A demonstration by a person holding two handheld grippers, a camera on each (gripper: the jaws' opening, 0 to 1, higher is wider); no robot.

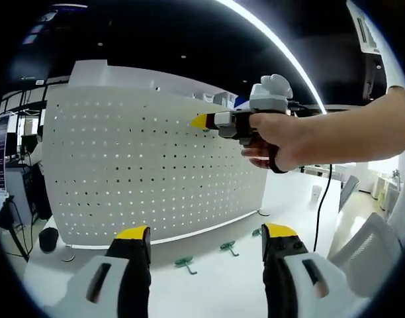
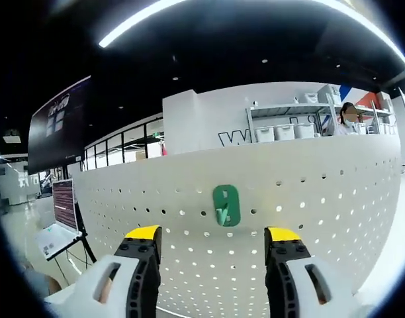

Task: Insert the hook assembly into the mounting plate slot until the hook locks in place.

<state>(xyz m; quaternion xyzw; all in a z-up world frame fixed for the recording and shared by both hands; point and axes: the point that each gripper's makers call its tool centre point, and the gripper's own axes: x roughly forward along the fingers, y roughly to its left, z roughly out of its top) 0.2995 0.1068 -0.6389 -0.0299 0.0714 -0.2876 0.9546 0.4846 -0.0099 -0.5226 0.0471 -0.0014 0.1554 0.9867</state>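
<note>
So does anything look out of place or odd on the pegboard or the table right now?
Nothing looks damaged or spilled. One green hook sits upright on the white pegboard, and three spare hooks lie loose on the table at its foot. Both claws are open and empty.

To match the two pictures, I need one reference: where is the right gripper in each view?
Left gripper view: right gripper, upper right of centre, in a hand, tip toward the perforated white board.
Right gripper view: the right gripper at the bottom edge, jaws open.
Shared landmark: the perforated white board.
</note>
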